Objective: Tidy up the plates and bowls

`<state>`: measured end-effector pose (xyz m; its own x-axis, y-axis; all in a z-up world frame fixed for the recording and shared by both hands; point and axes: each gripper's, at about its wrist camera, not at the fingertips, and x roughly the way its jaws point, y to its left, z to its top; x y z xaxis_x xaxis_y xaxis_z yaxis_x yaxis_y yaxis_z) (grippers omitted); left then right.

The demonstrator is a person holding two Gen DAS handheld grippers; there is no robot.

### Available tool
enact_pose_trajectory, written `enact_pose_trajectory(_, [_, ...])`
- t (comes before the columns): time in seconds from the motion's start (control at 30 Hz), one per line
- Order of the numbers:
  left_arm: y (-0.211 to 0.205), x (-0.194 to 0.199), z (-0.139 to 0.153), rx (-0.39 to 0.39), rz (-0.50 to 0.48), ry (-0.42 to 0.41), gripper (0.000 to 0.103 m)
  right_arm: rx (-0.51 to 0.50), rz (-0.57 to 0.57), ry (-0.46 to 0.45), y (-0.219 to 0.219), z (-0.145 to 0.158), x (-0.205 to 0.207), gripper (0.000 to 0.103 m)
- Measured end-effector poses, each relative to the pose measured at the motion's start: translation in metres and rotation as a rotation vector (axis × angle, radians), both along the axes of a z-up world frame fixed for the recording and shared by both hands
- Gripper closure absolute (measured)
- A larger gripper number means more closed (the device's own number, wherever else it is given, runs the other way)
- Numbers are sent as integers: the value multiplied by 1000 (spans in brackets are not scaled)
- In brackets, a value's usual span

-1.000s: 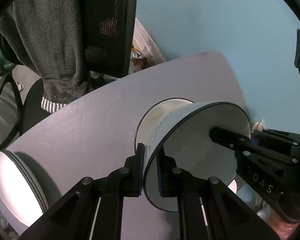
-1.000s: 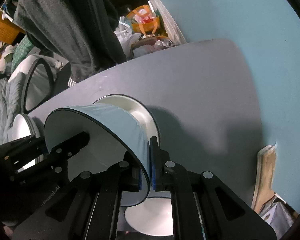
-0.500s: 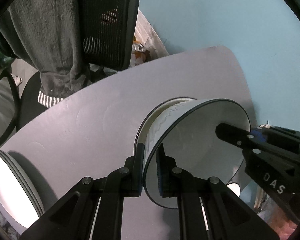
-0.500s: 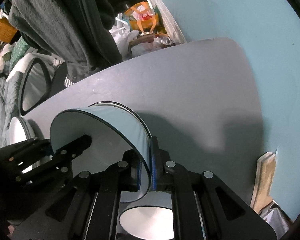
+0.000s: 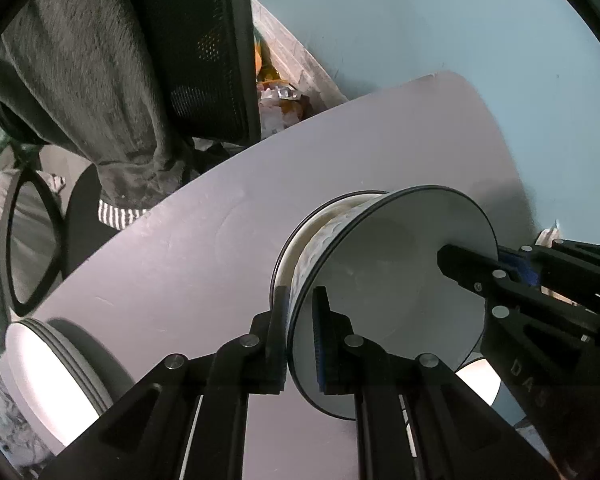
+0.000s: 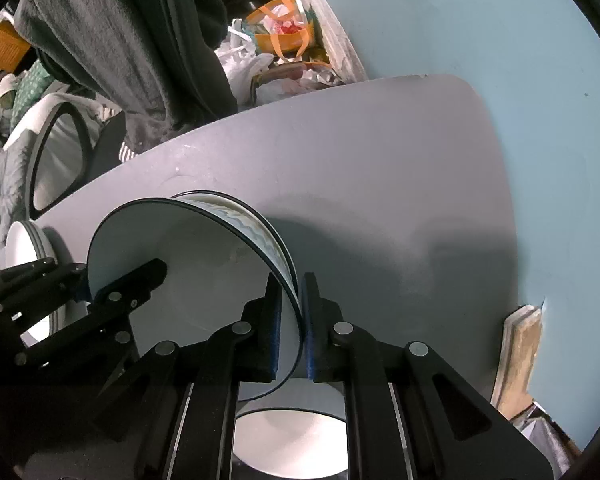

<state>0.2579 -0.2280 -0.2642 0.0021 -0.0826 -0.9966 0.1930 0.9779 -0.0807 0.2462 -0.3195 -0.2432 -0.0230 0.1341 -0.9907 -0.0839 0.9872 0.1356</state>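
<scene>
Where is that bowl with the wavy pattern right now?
The patterned bowl sits mid-table, nested in another bowl, its rim pinched by the left gripper and right gripper; a stack of plates lies at the left.

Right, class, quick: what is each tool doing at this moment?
Left tool: closed on the rim of the white bowl with the dark edge and wavy band.
Right tool: closed on the opposite rim of the same bowl.
</scene>
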Motion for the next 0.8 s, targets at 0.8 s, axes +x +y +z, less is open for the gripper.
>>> enact_pose_trajectory(0.8, [-14, 8, 6, 96, -96, 62, 73, 102, -58, -27, -9, 1, -3, 90])
